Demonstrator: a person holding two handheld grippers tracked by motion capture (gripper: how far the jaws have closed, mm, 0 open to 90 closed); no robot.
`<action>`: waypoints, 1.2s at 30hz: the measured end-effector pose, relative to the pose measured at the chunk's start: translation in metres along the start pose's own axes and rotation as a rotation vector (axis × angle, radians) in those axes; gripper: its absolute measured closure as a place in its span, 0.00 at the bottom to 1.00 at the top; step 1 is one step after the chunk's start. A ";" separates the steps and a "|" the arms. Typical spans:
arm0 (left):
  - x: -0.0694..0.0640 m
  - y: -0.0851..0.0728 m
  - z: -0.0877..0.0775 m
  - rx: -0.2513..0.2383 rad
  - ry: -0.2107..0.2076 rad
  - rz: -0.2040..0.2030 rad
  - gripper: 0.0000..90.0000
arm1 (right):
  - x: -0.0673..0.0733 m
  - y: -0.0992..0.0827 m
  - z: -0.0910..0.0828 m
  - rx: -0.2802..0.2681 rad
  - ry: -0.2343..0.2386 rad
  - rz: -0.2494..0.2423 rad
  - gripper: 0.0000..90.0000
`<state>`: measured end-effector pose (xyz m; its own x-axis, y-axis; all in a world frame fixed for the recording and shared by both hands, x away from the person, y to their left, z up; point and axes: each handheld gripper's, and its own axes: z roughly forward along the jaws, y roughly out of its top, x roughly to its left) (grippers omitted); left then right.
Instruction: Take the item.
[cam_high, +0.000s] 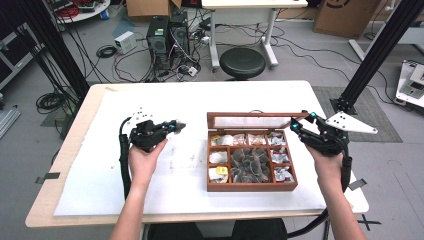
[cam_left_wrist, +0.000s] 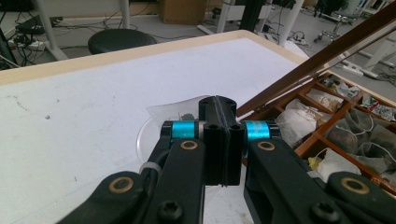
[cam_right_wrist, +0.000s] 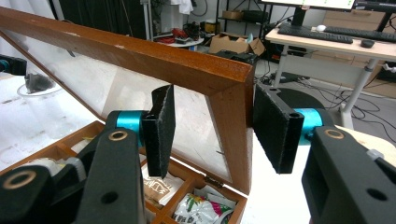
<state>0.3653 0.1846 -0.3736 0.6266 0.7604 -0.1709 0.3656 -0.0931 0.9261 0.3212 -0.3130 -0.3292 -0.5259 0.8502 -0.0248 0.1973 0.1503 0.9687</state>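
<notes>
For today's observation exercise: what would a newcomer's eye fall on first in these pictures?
First the wooden tea box right of centre on the white table, its compartments full of tea bags. Its glass lid stands propped open, the right gripper astride the lid's corner frame. To the left, the left gripper is shut on a clear packet with a dark tea bag inside, held above the table.

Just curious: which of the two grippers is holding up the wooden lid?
The right gripper. Its jaws straddle the side rail of the raised lid on the tea box; the left gripper pinches a clear packet.
</notes>
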 end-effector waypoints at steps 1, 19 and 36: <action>0.000 0.000 0.000 0.001 0.002 0.001 0.99 | 0.000 0.000 0.000 0.000 0.000 0.000 0.56; 0.000 -0.001 0.000 0.014 0.061 0.023 0.68 | -0.001 0.000 0.001 -0.003 0.003 0.000 0.56; -0.002 0.016 -0.029 0.020 0.045 0.096 0.40 | -0.002 0.002 0.002 -0.003 0.005 0.008 0.56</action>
<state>0.3500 0.1997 -0.3489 0.6278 0.7755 -0.0663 0.3197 -0.1793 0.9304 0.3244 -0.3132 -0.3282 -0.5288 0.8486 -0.0157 0.1988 0.1418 0.9697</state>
